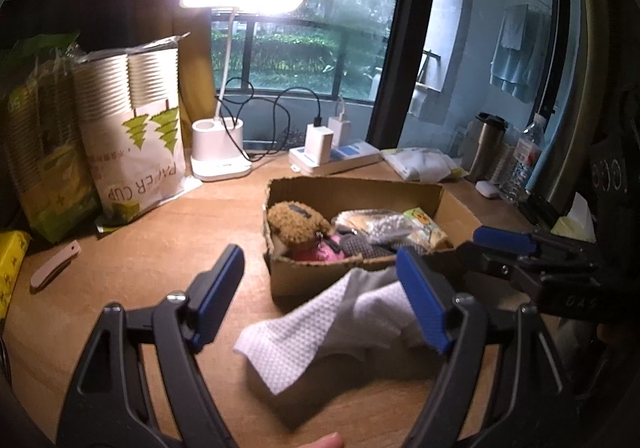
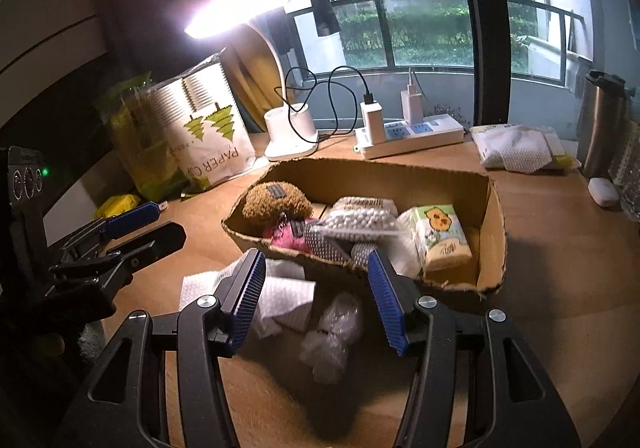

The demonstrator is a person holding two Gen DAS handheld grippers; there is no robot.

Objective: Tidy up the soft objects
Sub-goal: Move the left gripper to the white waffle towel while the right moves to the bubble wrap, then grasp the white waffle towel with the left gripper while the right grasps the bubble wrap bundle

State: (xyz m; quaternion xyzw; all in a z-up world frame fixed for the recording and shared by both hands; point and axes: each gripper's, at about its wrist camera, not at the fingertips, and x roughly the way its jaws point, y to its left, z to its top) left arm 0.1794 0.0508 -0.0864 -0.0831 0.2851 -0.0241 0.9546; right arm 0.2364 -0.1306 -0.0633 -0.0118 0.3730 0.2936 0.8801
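Note:
A torn cardboard box [image 1: 400, 184] [image 2: 492, 232] on the wooden desk holds a brown plush toy [image 1: 296, 224] [image 2: 276, 200], a pink item, a bag of white beads [image 2: 360, 220] and a tissue pack [image 2: 440, 236]. A white textured cloth [image 1: 320, 332] [image 2: 280, 296] lies on the desk in front of the box, with a crumpled clear plastic bundle [image 2: 332, 332] beside it. My left gripper [image 1: 320, 288] [image 2: 168, 222] hovers open over the cloth. My right gripper [image 2: 318, 298] [image 1: 468, 248] is open above the cloth and the bundle, gripping nothing.
A lit desk lamp [image 1: 218, 152], a paper cup bag [image 1: 136, 152], a power strip with chargers [image 2: 412, 132] and a pack of wipes [image 2: 520, 152] line the back by the window. A steel flask [image 2: 600, 120] and a water bottle [image 1: 524, 156] stand at the right.

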